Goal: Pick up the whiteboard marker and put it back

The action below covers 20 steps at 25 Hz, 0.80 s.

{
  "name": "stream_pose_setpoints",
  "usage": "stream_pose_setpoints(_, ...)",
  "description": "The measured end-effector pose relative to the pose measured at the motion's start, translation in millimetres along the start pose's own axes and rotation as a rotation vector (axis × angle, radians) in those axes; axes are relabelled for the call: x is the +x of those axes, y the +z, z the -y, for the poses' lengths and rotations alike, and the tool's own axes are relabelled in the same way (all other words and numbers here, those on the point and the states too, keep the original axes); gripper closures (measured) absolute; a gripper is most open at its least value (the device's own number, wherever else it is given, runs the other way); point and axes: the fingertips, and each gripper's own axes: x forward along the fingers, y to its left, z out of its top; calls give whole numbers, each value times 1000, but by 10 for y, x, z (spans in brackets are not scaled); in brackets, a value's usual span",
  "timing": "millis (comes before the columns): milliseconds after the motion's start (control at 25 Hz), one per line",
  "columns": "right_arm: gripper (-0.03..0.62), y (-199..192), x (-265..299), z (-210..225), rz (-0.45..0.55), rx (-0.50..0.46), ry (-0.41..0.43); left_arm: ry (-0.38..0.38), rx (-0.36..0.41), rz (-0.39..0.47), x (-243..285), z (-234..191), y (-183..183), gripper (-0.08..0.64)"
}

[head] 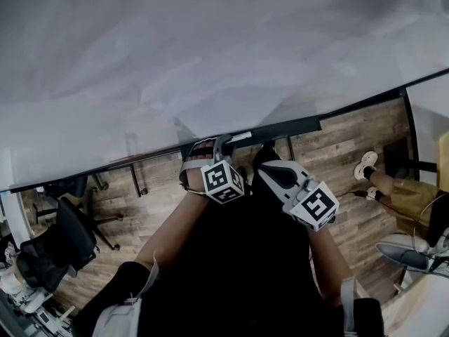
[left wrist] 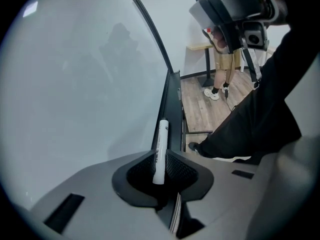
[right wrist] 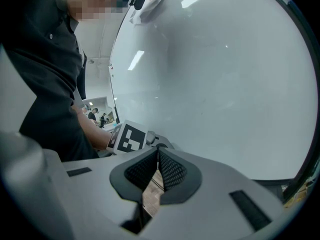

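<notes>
1. The step in hand is judged to be the pick-up. The marker (left wrist: 162,134) is clamped between the pads of the left hand-held gripper (left wrist: 160,160), low in the middle of the left gripper view.
2. The marker is gripped on its near half, and its free end points up the frame. It is lined up with the dark tray (left wrist: 174,96) that runs along the edge of the whiteboard (left wrist: 75,84).
3. Whether the marker's far end rests on the tray or has already been raised off it cannot be settled, since the angle hides any gap.
4. The jaws of the right hand-held gripper (right wrist: 158,156) are closed together at their tips with nothing between them. In the head view it is held just right of the left one, at the centre of the frame.
5. The next move is judged to call for a straight lift with the clamp kept firm, as the long free end could swing.
6. After that, the marker should be laid back lengthwise on the tray. The jaws should be parted only once it is supported.
</notes>
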Motion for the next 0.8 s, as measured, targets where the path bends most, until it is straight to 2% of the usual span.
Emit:
stream_pose_setpoints(440,572,49,7,76,17,-6,-16,-42,-34,64,-128,8,56,488)
stream_pose_setpoints(600,572,49,-16,159,27,-7,-33,-51,-71,126,-260,7,162,489)
stream_pose_setpoints(800,572,75,-45,274,49,-9,-58,-58,-156,249,-492,-94,312,489)
